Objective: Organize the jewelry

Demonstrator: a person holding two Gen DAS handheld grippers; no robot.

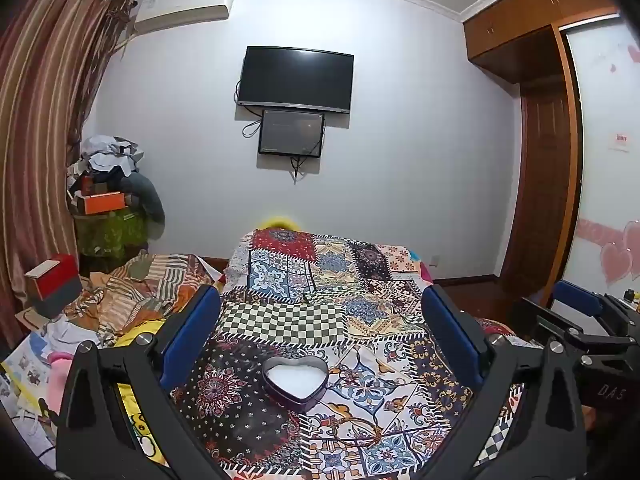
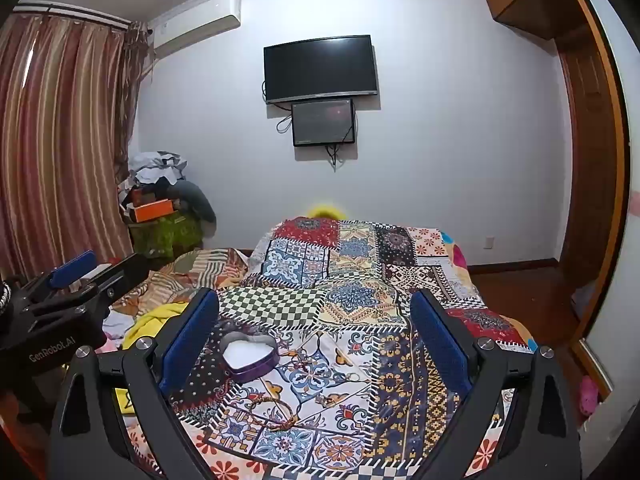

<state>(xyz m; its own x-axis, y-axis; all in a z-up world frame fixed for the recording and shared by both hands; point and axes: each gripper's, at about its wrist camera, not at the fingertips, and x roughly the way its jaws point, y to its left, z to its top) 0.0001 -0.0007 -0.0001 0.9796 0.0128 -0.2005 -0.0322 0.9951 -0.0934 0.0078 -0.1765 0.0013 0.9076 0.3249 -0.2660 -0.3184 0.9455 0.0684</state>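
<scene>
White lining shows in the heart-shaped tin (image 1: 295, 380) at lower centre, nothing in it, your left gripper (image 1: 320, 336) and right gripper (image 2: 314, 334) gape empty, and the bracelet (image 2: 276, 414) lies loose on the quilt (image 2: 360, 300) below it.

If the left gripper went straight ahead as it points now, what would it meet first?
Probably the heart-shaped tin on the patchwork quilt: it lies centred ahead of the open left gripper, nothing between. Depth is uncertain; it might land on quilt.

The heart-shaped tin (image 1: 295, 380) looks like glossy metal with a white lining. The patchwork quilt (image 1: 320, 280) is matt printed cloth; the wardrobe (image 1: 532, 12) is polished wood.
</scene>
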